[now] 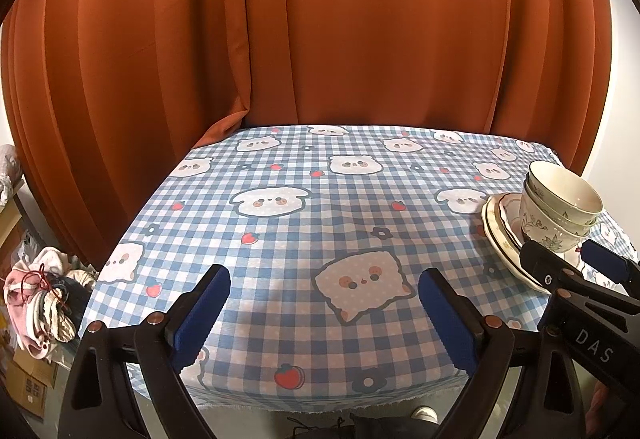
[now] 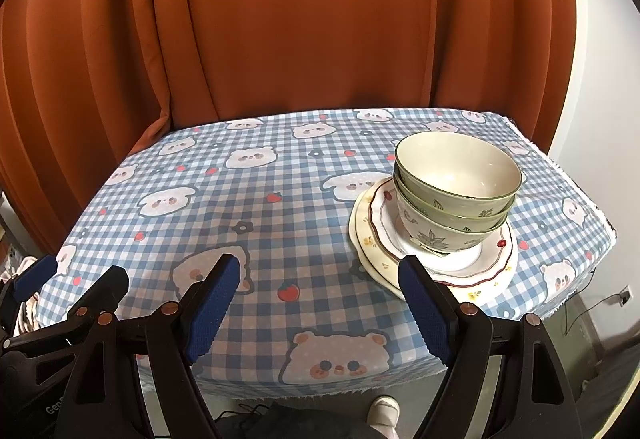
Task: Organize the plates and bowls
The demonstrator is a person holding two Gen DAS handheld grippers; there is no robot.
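Rust curtain (image 2: 304,19) behind checked tablecloth (image 2: 248,223)

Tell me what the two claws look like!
Both look alike. The left claw and right claw each have two black plastic fingers with ridged blue pads and round copper-coloured rivets. White letters "DAS" are printed on the right one's black body.

Right gripper (image 2: 320,279) hangs wide apart over the checked tablecloth (image 2: 248,199); three bowls (image 2: 456,191) sit nested on two stacked plates (image 2: 400,255); left gripper (image 2: 76,279) shows at left; orange curtain (image 2: 280,19) behind.
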